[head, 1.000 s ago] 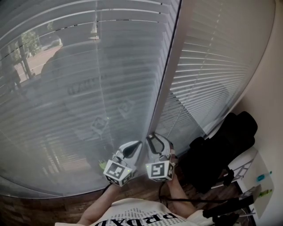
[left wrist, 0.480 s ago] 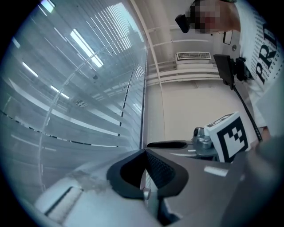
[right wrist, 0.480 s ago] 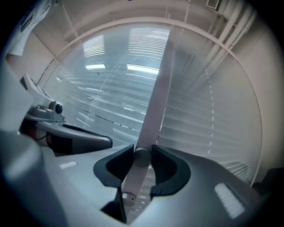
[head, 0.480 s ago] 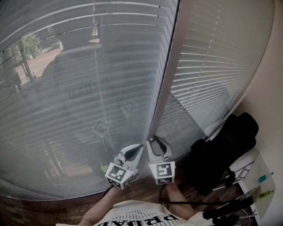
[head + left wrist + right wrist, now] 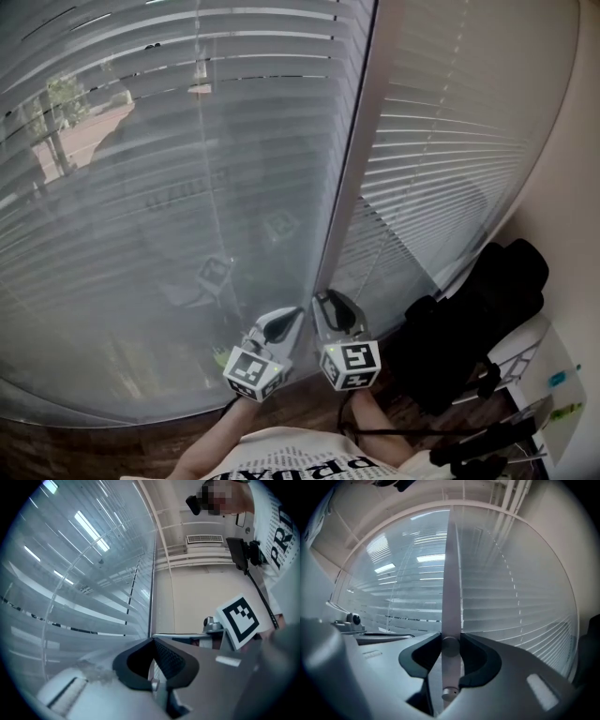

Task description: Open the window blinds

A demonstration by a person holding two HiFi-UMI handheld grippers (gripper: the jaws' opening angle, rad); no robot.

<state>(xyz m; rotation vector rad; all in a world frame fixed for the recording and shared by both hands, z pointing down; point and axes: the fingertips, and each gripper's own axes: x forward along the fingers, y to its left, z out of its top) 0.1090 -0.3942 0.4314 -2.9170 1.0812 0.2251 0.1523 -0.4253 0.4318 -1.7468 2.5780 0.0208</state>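
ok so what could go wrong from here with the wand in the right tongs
The right tongs hold the wand close to its bottom end. The smooth round rod could slip in that grip instead of turning the slats.

The left tongs sit right beside it. They might knock the wand if it is twisted.

Blinds (image 5: pixel 169 187) matt plastic slats; wand (image 5: pixel 451 597) smooth matt grey.
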